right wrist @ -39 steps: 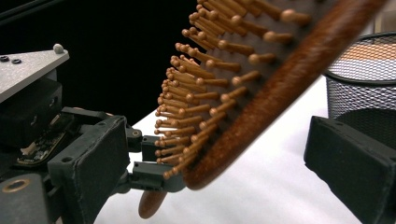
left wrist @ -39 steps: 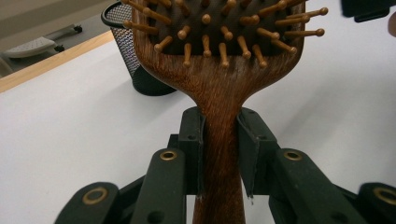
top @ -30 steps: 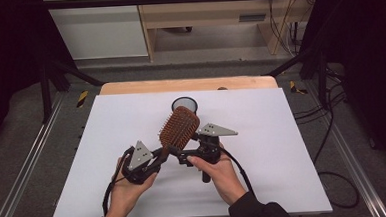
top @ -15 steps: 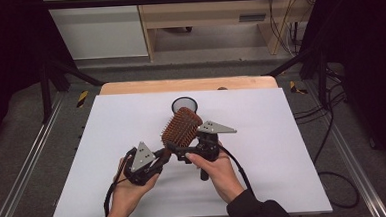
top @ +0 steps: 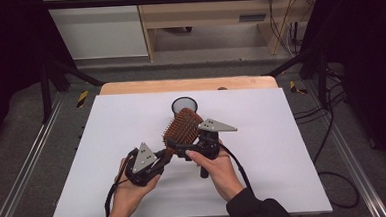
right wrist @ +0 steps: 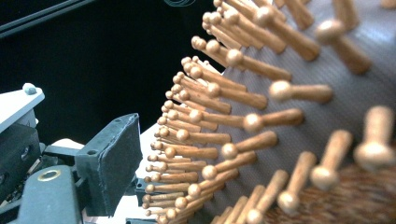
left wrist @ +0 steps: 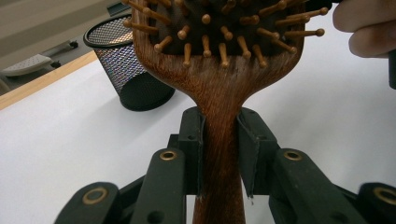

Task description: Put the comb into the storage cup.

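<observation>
A wooden paddle hairbrush [top: 182, 128] with peg bristles is held above the white table [top: 282, 134], head pointing away from me. My left gripper [top: 164, 155] is shut on its handle; in the left gripper view both jaws press the handle's neck [left wrist: 219, 140] just below the head. My right gripper [top: 177, 149] reaches in from the right at the base of the head. In the right gripper view one black finger [right wrist: 112, 163] stands a small gap off the bristle tips [right wrist: 196, 140], jaws spread wide; the other finger is hidden behind the brush.
A black mesh cup [top: 184, 105] stands upright on the table just behind the brush head, also seen in the left gripper view [left wrist: 130, 65]. A wooden strip [top: 190, 84] runs along the table's far edge. Cables trail from both grippers toward me.
Almost nothing has moved. The brush stays in the left gripper, and the right hand has edged slightly closer to the brush head.
</observation>
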`<state>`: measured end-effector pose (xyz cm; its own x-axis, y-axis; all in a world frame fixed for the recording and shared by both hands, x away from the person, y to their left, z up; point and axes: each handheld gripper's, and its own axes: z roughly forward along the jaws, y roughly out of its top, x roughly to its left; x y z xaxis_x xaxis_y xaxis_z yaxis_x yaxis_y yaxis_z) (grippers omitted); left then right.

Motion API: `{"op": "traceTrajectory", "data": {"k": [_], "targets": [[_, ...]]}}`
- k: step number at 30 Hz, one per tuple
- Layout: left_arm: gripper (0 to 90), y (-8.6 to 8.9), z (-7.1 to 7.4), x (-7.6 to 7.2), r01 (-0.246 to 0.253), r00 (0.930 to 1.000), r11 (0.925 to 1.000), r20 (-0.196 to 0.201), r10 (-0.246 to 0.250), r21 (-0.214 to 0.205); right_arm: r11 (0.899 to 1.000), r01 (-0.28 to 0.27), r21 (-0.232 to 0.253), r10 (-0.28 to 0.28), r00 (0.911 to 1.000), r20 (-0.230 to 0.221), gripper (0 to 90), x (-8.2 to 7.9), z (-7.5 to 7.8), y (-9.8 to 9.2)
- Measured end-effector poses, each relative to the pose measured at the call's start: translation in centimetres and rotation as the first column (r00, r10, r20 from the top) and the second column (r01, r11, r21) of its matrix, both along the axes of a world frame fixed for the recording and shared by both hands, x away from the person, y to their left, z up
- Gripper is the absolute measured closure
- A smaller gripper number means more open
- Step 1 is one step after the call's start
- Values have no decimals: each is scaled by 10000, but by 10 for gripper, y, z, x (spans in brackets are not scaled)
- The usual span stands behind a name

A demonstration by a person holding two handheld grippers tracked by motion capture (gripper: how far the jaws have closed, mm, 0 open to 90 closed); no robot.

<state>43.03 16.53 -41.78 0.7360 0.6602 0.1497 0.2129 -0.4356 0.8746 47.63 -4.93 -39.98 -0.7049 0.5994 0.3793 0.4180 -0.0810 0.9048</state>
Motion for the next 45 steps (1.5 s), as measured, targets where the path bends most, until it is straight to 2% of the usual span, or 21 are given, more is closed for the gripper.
{"op": "traceTrajectory", "data": {"k": [3,21,45], "targets": [[730,0,0,0,1,10000,10000,0,-1,-3,10000,51,-19,-51,9999,102,179,0,1,-1],[730,0,-2,1,-7,10000,10000,-65,7,2,9990,109,441,-107,9999,-51,240,3,3,-6],[729,4,-3,4,51,9991,9991,-418,-68,-428,9965,57,829,-49,9999,-94,360,4,3,-6]]}}
